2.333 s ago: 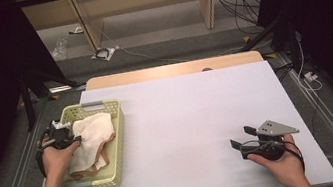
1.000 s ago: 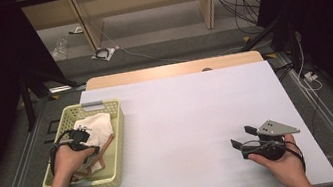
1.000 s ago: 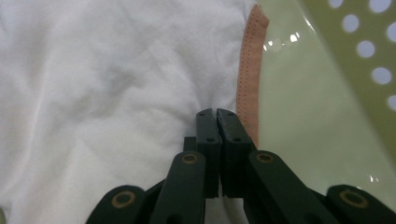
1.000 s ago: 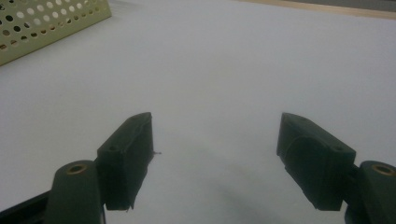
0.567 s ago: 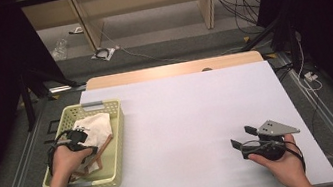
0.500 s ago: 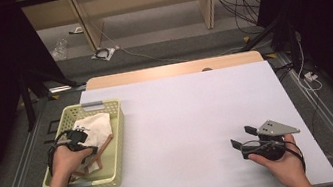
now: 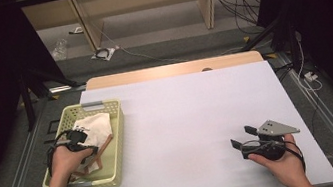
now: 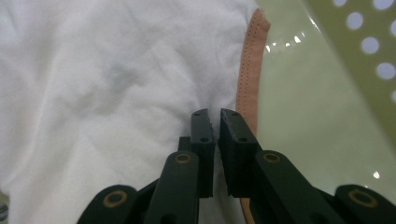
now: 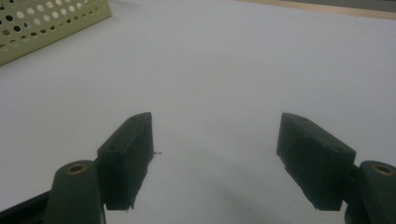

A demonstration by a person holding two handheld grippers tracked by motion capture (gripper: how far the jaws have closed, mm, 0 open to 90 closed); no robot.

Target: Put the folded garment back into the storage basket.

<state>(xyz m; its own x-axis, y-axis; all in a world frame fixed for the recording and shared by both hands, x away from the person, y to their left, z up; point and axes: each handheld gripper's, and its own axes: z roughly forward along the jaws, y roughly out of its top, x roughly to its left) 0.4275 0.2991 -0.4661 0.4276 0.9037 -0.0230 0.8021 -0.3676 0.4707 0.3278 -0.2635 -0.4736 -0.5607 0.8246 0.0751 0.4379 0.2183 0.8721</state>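
Note:
A crumpled white cloth (image 7: 94, 126) with a pink-tan hemmed strip (image 7: 105, 144) lies in the pale green perforated basket (image 7: 118, 126) at the table's left. My left gripper (image 7: 91, 153) reaches down into the basket. In the left gripper view its jaws (image 8: 216, 116) stand almost together, a pucker of the white cloth (image 8: 93, 84) pinched at their tips; they have just eased apart a sliver. The pink strip (image 8: 247, 74) runs just right of them. My right gripper (image 7: 240, 135) rests low at the table's near right, open and empty (image 9: 215, 135).
The white table top (image 7: 182, 111) spreads between the two hands. The basket's corner (image 9: 46, 23) shows far off in the right gripper view. The basket floor (image 8: 317, 121) lies bare beside the cloth. Shelving and cables stand beyond the far edge.
Since the earliest frame my left hand has come toward the basket's near end and sunk lower, the cloth settling with it. Over the last second both hands have stayed put.

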